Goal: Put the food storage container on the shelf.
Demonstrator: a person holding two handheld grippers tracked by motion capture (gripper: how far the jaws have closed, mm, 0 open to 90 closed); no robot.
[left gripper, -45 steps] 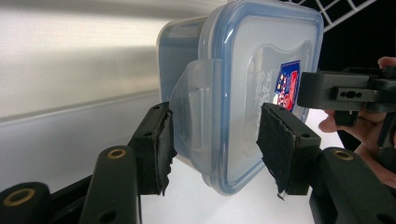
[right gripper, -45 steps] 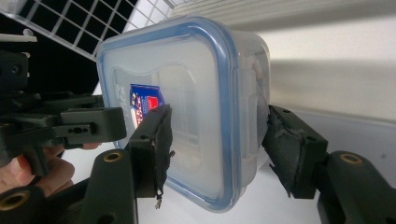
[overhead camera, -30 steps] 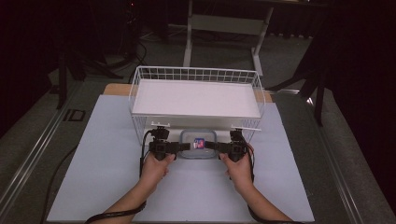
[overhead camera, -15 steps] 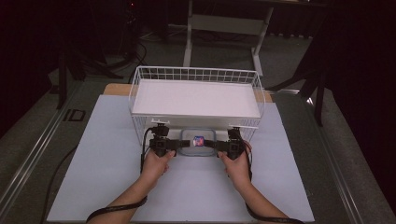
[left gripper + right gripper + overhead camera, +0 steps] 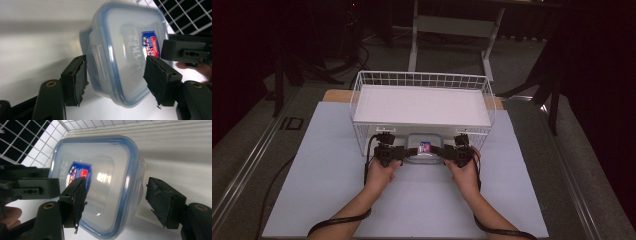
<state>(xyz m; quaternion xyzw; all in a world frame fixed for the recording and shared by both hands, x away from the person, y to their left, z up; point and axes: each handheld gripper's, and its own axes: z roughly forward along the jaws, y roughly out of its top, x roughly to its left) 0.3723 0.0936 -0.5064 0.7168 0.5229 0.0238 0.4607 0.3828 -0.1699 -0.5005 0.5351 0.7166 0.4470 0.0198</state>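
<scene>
Container (image 5: 422, 151) sits low in the middle of the high view, on the pale worktop (image 5: 322, 190) right up against the front of the white wire basket (image 5: 422, 80). It's a clear box with a blue-rimmed lid and a little sticker.

Left tool (image 5: 408, 153) and right tool (image 5: 441, 153) come at it from either side, so it looks like a two-handed set-down. Both have just been opening: in each gripper view the box is between the jaws, but the pads stand a bit off its walls. I'd say it's resting on its own.

Room-wise, the basket wall blocks anything going up the frame. Toward the bottom and both lower corners the worktop is bare, so backing out sideways looks easy.
</scene>
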